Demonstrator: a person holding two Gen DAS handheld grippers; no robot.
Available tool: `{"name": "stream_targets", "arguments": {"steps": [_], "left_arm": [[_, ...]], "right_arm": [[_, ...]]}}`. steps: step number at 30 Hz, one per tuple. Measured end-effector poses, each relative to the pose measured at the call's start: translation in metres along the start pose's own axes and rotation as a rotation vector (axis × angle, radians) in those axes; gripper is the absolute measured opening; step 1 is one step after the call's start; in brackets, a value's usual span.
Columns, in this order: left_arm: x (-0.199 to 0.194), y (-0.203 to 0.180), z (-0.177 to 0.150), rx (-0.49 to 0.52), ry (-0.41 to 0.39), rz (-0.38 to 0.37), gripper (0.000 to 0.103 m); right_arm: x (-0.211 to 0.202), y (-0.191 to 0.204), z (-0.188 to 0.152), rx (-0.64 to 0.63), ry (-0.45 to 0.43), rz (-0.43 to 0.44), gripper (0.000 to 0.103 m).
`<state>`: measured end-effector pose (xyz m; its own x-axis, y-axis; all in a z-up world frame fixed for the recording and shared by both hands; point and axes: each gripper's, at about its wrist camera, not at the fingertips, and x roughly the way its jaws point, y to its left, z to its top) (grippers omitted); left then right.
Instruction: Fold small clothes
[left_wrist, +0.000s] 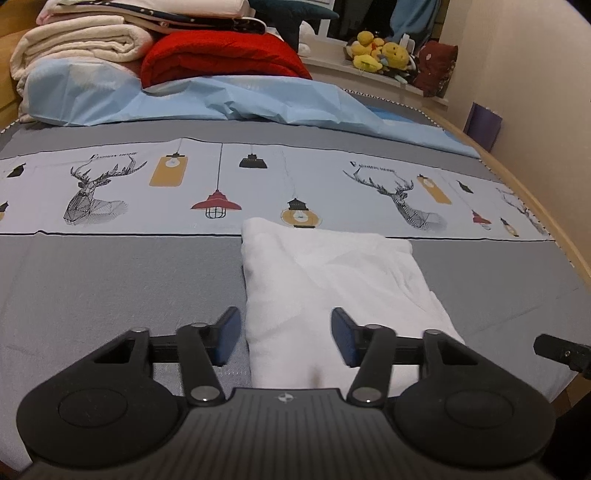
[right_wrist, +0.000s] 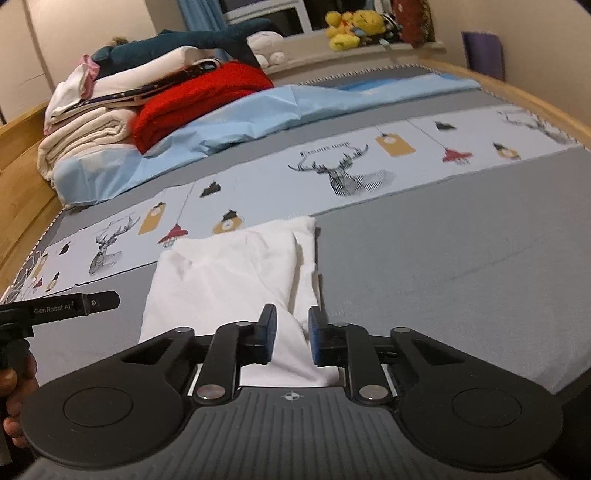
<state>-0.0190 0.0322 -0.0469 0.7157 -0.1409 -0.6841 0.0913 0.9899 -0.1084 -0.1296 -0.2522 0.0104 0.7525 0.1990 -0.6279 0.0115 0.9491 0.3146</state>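
Observation:
A white folded garment (left_wrist: 325, 273) lies on the grey bed cover (left_wrist: 110, 288), with its far end on the printed strip. My left gripper (left_wrist: 286, 332) straddles the garment's near left corner; its jaws stand apart, the cloth lies between them, and the left pad (left_wrist: 229, 332) sits just off the cloth's edge. In the right wrist view the same garment (right_wrist: 229, 273) has a folded strip along its right side. My right gripper (right_wrist: 292, 332) is shut on the garment's near right corner, and white cloth fills the narrow gap between the blue pads.
Folded blankets (left_wrist: 74, 44), a red blanket (left_wrist: 221, 55) and a crumpled light blue sheet (left_wrist: 240, 99) fill the far end of the bed. Yellow plush toys (left_wrist: 380, 51) sit on a ledge. The wooden bed frame (left_wrist: 546, 214) runs along the right. A person's hand (right_wrist: 14, 387) holds the left gripper.

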Motion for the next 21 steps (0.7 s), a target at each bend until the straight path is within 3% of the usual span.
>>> {"name": "stream_targets", "arguments": {"steps": [3,5,10,14,21], "left_arm": [[-0.003,0.003,0.003,0.007,-0.019,-0.008,0.037],[-0.004,0.006,0.006,0.002,-0.026,-0.014,0.034],[-0.011,0.017,0.016,-0.004,-0.026,-0.026,0.033],[-0.009,0.032,0.033,-0.043,0.020,-0.054,0.033],[0.014,0.053,0.070,-0.038,0.083,-0.108,0.033]], "right_arm": [[-0.004,0.003,0.004,-0.017,-0.024,0.020,0.018],[-0.005,0.004,0.007,-0.016,-0.036,0.028,0.018],[-0.001,0.001,0.020,0.024,-0.024,0.050,0.019],[0.011,-0.002,0.045,0.030,0.007,0.101,0.020],[0.066,-0.004,0.104,-0.046,0.076,0.162,0.020]]}}
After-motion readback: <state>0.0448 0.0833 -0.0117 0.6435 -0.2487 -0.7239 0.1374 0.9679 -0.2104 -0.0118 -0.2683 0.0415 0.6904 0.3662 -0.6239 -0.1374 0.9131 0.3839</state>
